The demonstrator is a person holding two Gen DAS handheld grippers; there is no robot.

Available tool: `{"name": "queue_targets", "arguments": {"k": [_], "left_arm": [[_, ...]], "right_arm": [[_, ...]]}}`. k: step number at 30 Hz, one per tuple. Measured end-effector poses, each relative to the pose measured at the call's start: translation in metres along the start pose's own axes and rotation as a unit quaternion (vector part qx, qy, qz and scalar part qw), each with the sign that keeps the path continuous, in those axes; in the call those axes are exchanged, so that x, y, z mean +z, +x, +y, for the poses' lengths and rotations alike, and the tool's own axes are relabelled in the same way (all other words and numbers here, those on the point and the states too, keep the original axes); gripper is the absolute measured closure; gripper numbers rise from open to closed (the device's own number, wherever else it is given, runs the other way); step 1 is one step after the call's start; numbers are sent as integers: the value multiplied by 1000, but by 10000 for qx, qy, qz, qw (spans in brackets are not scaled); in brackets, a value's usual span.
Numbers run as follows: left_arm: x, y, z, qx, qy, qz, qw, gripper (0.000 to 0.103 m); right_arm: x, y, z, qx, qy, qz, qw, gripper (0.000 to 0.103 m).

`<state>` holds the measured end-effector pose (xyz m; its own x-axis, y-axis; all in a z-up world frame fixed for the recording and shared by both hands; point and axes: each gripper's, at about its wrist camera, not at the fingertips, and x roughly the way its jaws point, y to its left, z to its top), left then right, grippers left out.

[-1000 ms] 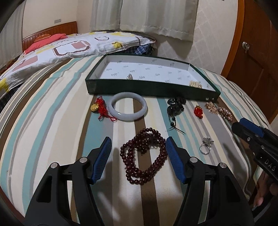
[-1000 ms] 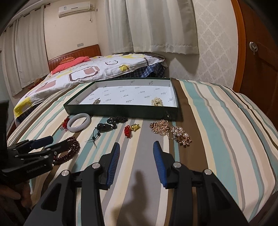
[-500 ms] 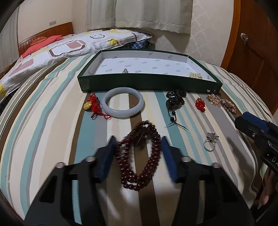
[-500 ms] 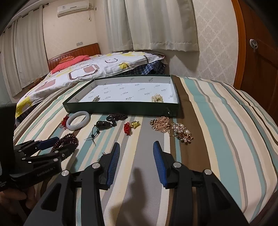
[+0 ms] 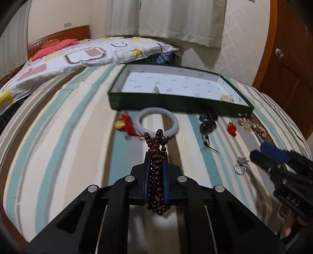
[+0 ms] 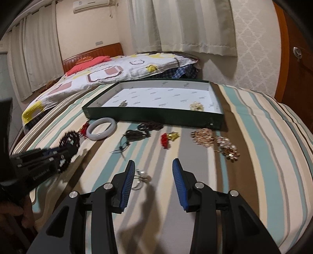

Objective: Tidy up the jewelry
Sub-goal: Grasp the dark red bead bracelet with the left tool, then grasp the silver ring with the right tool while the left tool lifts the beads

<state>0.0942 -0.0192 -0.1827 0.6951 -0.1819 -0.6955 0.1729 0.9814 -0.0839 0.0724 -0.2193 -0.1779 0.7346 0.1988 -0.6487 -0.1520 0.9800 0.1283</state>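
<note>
Beads fill my left wrist view: the left claw [image 5: 156, 172] has just been closing and is now clamped on the dark red bead strand [image 5: 157, 166], which bunches between the blue pads and hangs out below them, lifted off the striped bed cover [image 5: 58, 146]. From the right wrist view I only catch that strand from the side, blurred, sticking up from the left claw at the picture's left edge. The right claw [image 6: 153, 175] stands apart with nothing between its pads, hovering over the cover; its view alone shows the silver ring [image 6: 141, 178] just beside its left pad, whereas the left view places the ring near the right claw's tip. Both views show the green tray [image 5: 176, 104] with a white printed lining lying farther back on the bed, holding a small silver piece [image 5: 156, 89] and a gold cluster [image 5: 227, 97]. In front of the tray lie a pale jade bangle [image 5: 157, 125], a red tassel charm with a gold ball [image 5: 125, 125], a black corded pendant [image 5: 207, 125], a small red charm [image 5: 231, 129] and a heap of gold and pearl chains [image 6: 215, 140]. Behind, I see a patterned quilt [image 6: 109, 72], a wooden headboard [image 6: 92, 52], pale curtains [image 6: 185, 23], an air conditioner [image 6: 91, 4] only in the right view, and a wooden door [image 5: 289, 64].
</note>
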Motion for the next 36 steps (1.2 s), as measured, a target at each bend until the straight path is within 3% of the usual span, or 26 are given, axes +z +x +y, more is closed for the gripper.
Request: {"name": "queue_targets", "arguments": {"k": [11,13,15,20,21,36], "left_arm": [[-1,3,18,59,-262,108,9996,92],[-1,3,17,49,-251,99,9996,92],[-1,3,17,43,-254,98,9996,92],[-1,4,14,8,-232,113,9997,92],[-1,3,13,2,-220,105,9997,92],[4,1,5,-72,-157,46,9998,92]], "right_arm": [[-5,21,8,43,-49,432,9990,63],[-5,20,7,49,-44,457,9989,67],[-5,19,6,52,-36,465,9989,77],[-6,17,6,90,-58,467,9988,80],[-6,16,6,92,-55,445,9990,85],[1,6,2,102,-59,295,9995,86]]}}
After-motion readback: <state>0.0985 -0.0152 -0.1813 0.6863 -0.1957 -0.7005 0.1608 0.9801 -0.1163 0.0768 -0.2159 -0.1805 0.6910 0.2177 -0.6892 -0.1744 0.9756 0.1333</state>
